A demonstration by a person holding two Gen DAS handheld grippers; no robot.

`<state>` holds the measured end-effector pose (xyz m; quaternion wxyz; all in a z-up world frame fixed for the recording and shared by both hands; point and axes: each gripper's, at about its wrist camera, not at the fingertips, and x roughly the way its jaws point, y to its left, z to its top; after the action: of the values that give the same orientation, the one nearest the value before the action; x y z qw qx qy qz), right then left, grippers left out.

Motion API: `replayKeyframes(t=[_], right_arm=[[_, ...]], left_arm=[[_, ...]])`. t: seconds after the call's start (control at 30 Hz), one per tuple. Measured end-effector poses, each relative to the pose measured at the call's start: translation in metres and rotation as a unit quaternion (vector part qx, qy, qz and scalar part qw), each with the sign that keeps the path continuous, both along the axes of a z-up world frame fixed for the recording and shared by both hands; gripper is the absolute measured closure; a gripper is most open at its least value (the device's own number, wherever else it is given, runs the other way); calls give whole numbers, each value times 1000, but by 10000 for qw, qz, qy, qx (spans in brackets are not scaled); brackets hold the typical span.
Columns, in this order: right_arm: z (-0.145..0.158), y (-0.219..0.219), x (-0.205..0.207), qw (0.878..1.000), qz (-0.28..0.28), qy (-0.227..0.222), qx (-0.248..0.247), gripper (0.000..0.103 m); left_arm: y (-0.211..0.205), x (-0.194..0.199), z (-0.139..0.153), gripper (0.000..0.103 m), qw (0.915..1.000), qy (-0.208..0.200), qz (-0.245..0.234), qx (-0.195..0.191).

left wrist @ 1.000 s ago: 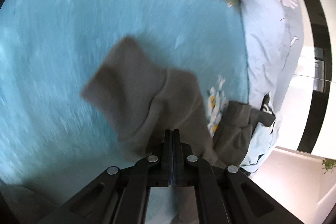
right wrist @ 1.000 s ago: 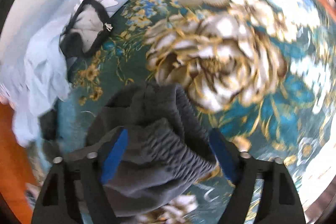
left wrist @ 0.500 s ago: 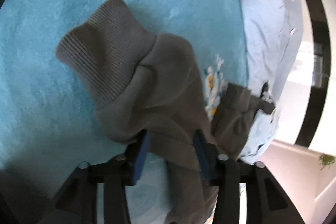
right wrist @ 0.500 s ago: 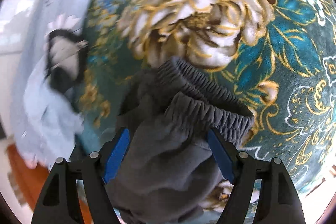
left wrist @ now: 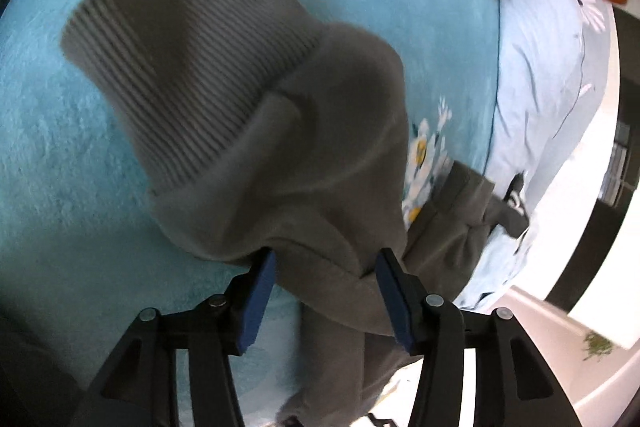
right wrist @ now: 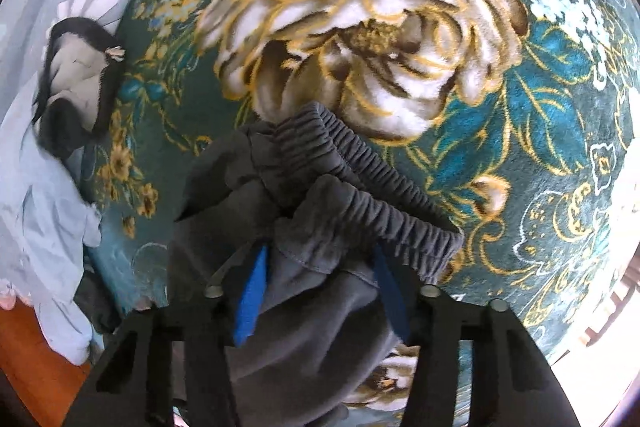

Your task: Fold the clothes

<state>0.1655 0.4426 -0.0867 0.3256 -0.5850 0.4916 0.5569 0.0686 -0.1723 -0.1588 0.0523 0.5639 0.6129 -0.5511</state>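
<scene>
left view: left tongs now spread wide after being shut a second ago, grey trousers released, cuff resting on blanket. right view: right tongs likewise parted, gripping nothing, waistband lying down; fold looks placed.

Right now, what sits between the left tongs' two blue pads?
In the left wrist view, a fold of the grey pants lies between the open left tongs pads, just behind the ribbed cuff, over the teal blanket.
</scene>
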Motion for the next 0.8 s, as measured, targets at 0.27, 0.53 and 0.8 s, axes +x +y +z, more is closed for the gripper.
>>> replayKeyframes(t=[0.27,0.53,0.8], right_arm=[[38,-15,28,9933,533,993,253,88],[100,-8,4,9773,749,1927,458,89],[175,-19,20,9357,1408,3040,1105,89]], left_arm=[[-15,-4,35,103,9953,454,-515,-683],[-27,-37,150,103,9713,1748,-1048,-1229],[-12,8,85,97,9869,832,-1145,-769]])
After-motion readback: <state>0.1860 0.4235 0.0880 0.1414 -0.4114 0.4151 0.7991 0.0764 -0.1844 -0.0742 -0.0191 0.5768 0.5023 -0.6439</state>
